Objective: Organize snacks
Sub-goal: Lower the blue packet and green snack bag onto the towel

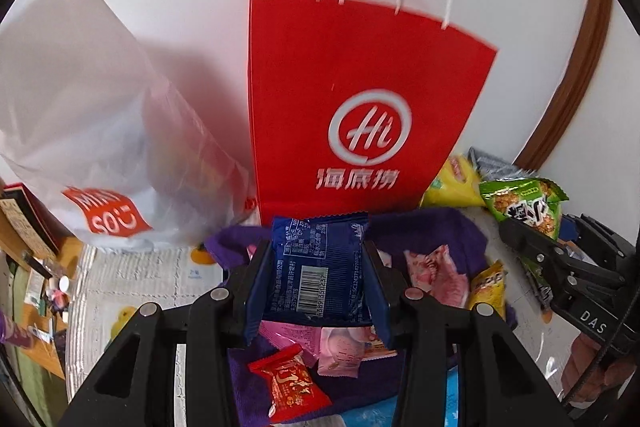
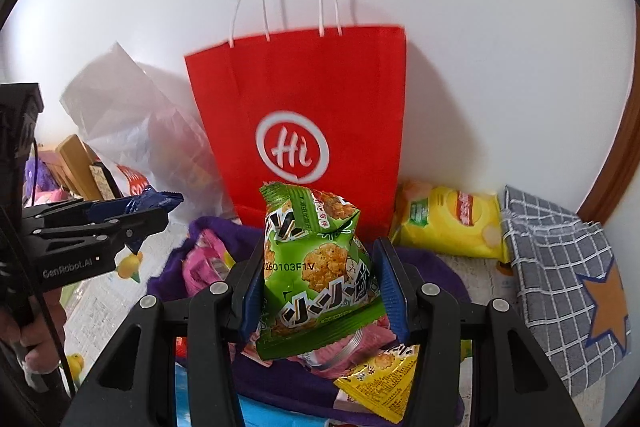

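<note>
**Inspector A:** Left gripper (image 1: 320, 267): fingers clenched on a dark blue snack packet (image 1: 318, 267), barcode side toward the camera. The packet stands upright between the blue pads (image 1: 256, 291) and is lifted clear of the purple cloth (image 1: 428, 227) below.

**Inspector B:** Confirmed. Right gripper (image 2: 320, 287): fingers grasping a green snack packet (image 2: 316, 267), pinched at both sides, its top crumpled above the fingertips.

**A:** Beyond both pairs of fingers, a red paper bag (image 1: 360, 107) with white handles stands upright against the wall. To its left leans a white plastic bag (image 1: 100, 127).

**B:** Under the left fingers lie pink packets (image 1: 436, 271) and a red candy packet (image 1: 290, 387) on the purple cloth. Under the right fingers, a yellow packet (image 2: 380, 383).

**A:** Right of the right fingers: a yellow chip bag (image 2: 452, 227) at the red bag's base, with a grey checked cloth (image 2: 560, 267) beside it.

**B:** Each gripper shows in the other's view, off to the side.
</note>
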